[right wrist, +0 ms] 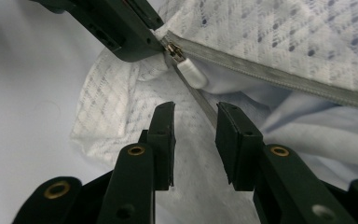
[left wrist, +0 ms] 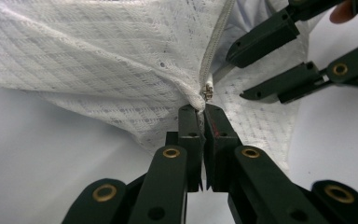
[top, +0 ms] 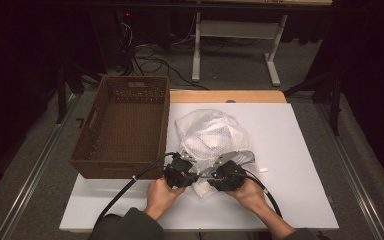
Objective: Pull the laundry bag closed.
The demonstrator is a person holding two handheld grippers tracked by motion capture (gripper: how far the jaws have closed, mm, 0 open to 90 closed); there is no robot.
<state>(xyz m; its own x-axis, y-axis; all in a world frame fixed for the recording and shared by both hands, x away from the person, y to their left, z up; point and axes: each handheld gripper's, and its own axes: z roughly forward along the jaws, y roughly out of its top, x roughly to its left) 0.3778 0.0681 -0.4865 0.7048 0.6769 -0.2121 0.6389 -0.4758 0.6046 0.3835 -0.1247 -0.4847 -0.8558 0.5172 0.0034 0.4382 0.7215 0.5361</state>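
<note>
Left gripper (left wrist: 203, 112) clamped on mesh bag (left wrist: 98, 56) by zipper; right gripper (right wrist: 195, 116) half open.

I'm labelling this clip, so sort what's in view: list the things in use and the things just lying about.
In use:
- white mesh bag
- its zipper pull
- left claw, shut on the bag's edge beside the zipper
- right claw, open near the pull

Lying about:
- brown wicker basket
- small white scrap on the table
</note>
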